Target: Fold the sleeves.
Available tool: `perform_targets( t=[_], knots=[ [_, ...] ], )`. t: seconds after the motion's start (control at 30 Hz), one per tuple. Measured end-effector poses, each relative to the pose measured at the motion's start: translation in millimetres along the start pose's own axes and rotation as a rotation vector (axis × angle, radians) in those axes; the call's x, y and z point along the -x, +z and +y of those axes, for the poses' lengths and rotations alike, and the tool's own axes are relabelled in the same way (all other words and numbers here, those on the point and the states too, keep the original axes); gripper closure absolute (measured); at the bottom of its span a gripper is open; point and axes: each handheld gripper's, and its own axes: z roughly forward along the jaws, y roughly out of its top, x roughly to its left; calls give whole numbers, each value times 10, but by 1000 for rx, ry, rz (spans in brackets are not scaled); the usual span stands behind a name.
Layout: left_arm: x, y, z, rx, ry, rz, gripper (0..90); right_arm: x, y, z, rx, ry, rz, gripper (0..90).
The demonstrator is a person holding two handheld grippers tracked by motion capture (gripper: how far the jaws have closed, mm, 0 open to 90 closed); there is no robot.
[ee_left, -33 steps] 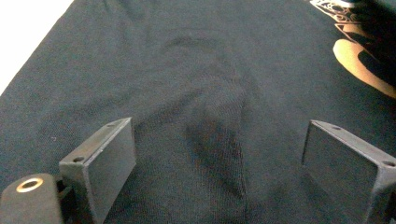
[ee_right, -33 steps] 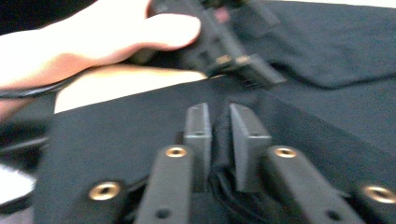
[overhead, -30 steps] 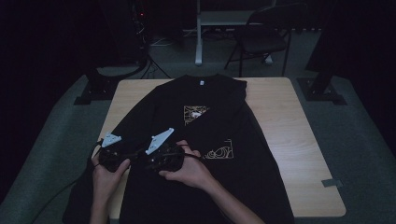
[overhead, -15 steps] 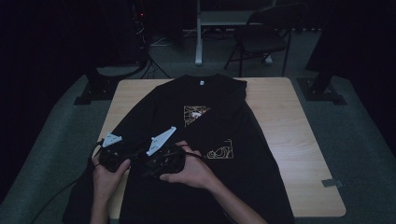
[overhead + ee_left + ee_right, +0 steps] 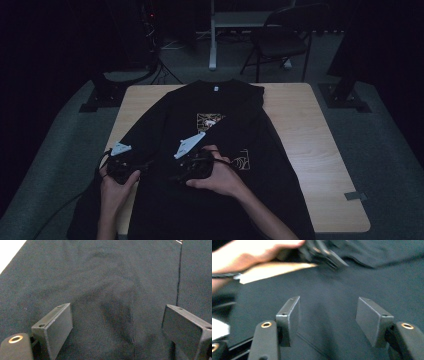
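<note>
From above, my right gripper [image 5: 192, 167] has slid along the black T-shirt [image 5: 220, 150] spread on the table [image 5: 320, 165], its jaws just opening. Its own view shows them spread over bare cloth, so that fold seems released. My left gripper [image 5: 120, 322] is spread over the shirt too.

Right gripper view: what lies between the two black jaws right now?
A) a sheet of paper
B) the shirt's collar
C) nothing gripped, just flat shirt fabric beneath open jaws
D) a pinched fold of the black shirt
C: the right gripper has its jaws standing apart, having just been opening, over the flat black shirt, with no fold pinched between them.
</note>
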Motion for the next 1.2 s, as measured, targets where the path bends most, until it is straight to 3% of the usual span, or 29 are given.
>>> perform_targets(
  t=[0.1, 0.27, 0.33, 0.43, 0.57, 0.73, 0.93, 1.13, 1.2],
  knots=[
    [-3, 0, -1, 2, -2, -2, 108, 116, -61, -147, -16, 34, -59, 329],
    [3, 3, 0, 0, 2, 2, 108, 329, -204, -462, -12, 94, -124, 261],
    [4, 4, 0, 1, 1, 2, 107, 358, -227, -502, -11, 102, -138, 250],
    [-9, -1, -2, 4, -6, -7, 108, 499, -350, -713, -18, 131, -204, 218],
    [-21, -5, -4, 9, -19, -15, 108, 672, -522, -1007, -11, 168, -265, 216],
    [-1, 1, 0, 1, -2, 0, 109, 844, -667, -1305, -6, 217, -327, 212],
    [56, 26, 13, -16, 32, 39, 108, 929, -736, -1501, -3, 253, -346, 206],
    [107, 57, 31, -23, 36, 65, 108, 935, -801, -1601, 38, 268, -328, 208],
    [149, 76, 39, -35, 58, 88, 108, 941, -830, -1628, 43, 282, -328, 209]
  ],
)
